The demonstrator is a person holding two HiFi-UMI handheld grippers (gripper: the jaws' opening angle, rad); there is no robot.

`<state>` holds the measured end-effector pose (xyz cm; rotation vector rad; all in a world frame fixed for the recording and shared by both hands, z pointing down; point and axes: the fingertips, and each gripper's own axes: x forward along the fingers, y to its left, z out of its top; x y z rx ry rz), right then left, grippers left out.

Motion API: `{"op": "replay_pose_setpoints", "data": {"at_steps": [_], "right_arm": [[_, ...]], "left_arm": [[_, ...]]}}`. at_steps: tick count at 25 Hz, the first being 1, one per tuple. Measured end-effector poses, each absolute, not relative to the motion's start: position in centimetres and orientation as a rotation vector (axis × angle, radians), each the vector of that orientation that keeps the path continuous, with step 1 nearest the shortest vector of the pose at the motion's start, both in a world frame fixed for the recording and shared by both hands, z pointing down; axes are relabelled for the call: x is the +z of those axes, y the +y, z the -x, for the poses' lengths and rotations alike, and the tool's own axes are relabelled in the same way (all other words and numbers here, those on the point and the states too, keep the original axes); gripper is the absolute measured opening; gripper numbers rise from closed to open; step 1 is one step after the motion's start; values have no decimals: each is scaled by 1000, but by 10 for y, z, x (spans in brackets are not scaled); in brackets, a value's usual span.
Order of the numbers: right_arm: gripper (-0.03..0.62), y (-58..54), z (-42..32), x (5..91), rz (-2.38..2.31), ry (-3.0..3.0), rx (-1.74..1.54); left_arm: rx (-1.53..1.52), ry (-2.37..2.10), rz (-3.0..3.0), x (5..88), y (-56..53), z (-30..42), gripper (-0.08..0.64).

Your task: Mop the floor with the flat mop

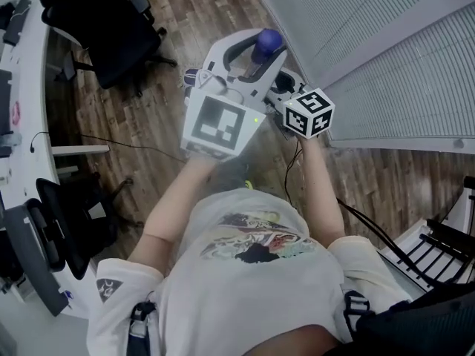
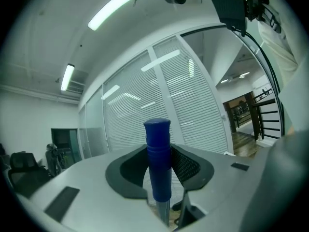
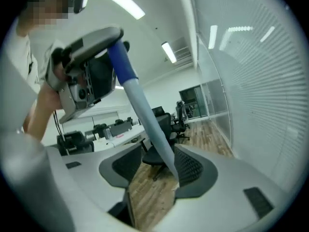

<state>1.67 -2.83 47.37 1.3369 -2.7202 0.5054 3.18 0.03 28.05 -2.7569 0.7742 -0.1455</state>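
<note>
Left tool: clamping the blue end grip of the flat mop handle.
Right tool: standing open, handle passing between the jaws, close to one pad.
Mop location: handle rising in front of the person, 12 o'clock in head view; mop head not showing.
Axis: running near-upright, blue end pointing up, toward 11 o'clock in right gripper view.
Risk: probably pivoting on the single top hold and swinging out of the open jaws; floor cable possibly snagging.

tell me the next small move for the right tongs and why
Probably close the right tongs on the grey mop pole: they stand open with the pole near only one pad, while the left tongs alone grip its blue end.
</note>
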Motion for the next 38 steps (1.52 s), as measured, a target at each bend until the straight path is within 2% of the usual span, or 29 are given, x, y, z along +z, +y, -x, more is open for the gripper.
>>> {"op": "replay_pose_setpoints", "data": {"at_steps": [6,9,13,17,21,24,32,38], "right_arm": [[192,37,-19,479,-1287,-2786,676],[97,59,-8,468,-1184,-2899,792],[91,92,13,470,-1066,-2998,1056],[99,117,30,489,-1100,-2936,1079],[170,145,47,508,-1083,-2864,1185],[199,164,62,513,-1042,-2861,1310],[201,216,118,502,-1012,-2922,1776],[201,253,161,520,-954,-2849,2377]], "left_arm": [[-163,794,2728,293,46,0,146],[-190,795,2725,303,76,13,146],[-233,815,2740,316,109,28,146],[-244,824,2742,325,134,47,146],[-276,815,2770,339,161,71,146],[-326,799,2787,352,182,86,146],[-459,689,2833,393,252,137,146],[-504,535,2775,422,300,184,146]]}}
